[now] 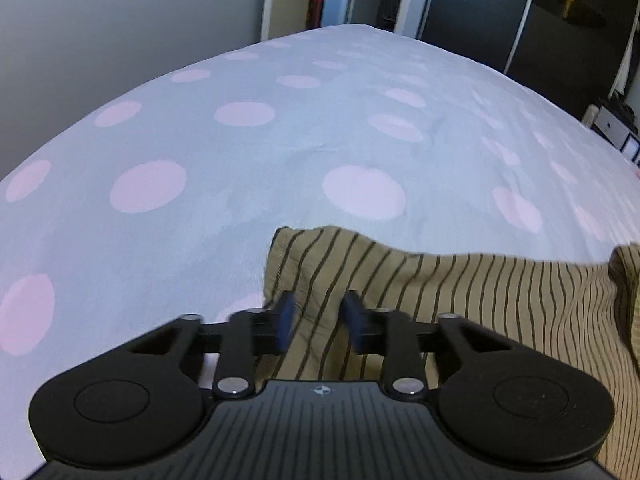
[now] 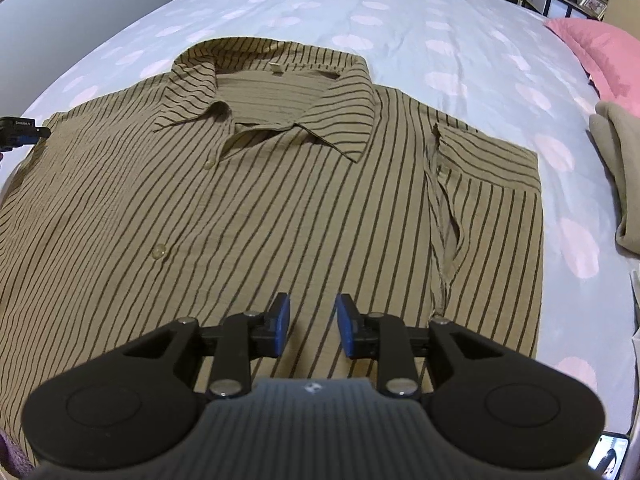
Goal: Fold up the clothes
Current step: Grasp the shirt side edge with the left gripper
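Your tan, dark-striped button-up shirt (image 2: 280, 200) lies face-up on the pale blue, pink-dotted bedsheet (image 2: 420, 20), one sleeve folded in already. Your left gripper (image 1: 318, 316) straddles a raised sleeve ridge, jaws parted; your right gripper (image 2: 310, 320) hovers open above the hem, likely awaiting the grab.

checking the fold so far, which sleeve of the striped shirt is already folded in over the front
The shirt's sleeve on the right of the right wrist view; it lies over the front, while the other side is still spread flat.
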Demonstrator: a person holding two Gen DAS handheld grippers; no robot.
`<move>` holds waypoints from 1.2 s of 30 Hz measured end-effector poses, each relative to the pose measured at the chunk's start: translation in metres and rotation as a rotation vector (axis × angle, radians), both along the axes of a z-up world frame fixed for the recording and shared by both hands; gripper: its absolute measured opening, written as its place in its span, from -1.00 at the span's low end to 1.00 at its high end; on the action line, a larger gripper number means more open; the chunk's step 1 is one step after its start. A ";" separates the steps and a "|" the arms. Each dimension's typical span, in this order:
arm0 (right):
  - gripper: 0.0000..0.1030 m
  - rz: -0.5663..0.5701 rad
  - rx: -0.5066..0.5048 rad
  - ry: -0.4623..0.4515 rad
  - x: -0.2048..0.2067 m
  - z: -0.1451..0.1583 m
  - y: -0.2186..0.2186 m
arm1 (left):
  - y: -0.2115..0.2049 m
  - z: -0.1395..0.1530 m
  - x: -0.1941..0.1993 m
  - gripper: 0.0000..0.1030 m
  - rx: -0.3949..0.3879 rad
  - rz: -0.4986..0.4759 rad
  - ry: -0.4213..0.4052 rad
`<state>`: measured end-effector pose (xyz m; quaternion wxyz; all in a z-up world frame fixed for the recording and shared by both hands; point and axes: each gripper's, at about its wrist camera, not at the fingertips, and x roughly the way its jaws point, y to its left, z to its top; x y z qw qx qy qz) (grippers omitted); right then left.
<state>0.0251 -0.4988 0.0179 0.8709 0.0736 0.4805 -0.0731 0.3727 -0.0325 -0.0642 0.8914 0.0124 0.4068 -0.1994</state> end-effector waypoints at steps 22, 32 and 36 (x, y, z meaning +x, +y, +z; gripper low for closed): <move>-0.39 0.099 0.030 -0.066 -0.002 0.027 0.024 | -0.169 0.063 -0.111 -0.70 0.059 -0.532 -0.076; -0.32 0.111 0.032 -0.080 -0.004 0.031 0.028 | -0.177 0.082 -0.129 -0.11 0.010 -0.634 -0.073; -0.31 0.104 0.035 -0.071 -0.006 0.028 0.025 | -0.163 0.072 -0.121 -0.14 0.124 -0.618 -0.091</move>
